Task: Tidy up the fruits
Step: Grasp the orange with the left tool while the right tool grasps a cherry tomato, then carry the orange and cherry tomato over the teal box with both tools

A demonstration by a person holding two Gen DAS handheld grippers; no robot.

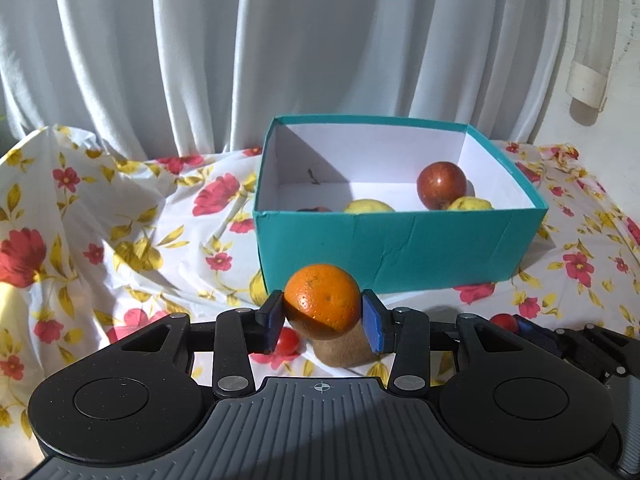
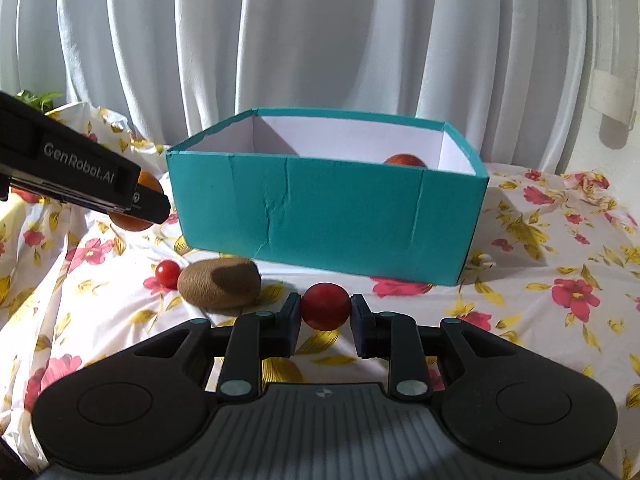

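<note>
My left gripper (image 1: 323,312) is shut on an orange (image 1: 322,300) and holds it above the cloth, in front of the teal box (image 1: 396,252). My right gripper (image 2: 325,312) is shut on a small red fruit (image 2: 325,306) just in front of the box (image 2: 328,216). A brown kiwi (image 2: 219,282) and a small red tomato (image 2: 168,273) lie on the cloth before the box. Inside the box are a red apple (image 1: 441,185) and two yellow fruits (image 1: 369,205). The left gripper with the orange shows at the left of the right wrist view (image 2: 138,204).
A floral cloth (image 1: 120,220) covers the table, bunched up at the left. White curtains (image 1: 280,40) hang behind. A white pipe (image 1: 588,80) stands at the far right. The right gripper's tip shows in the left wrist view (image 1: 532,330).
</note>
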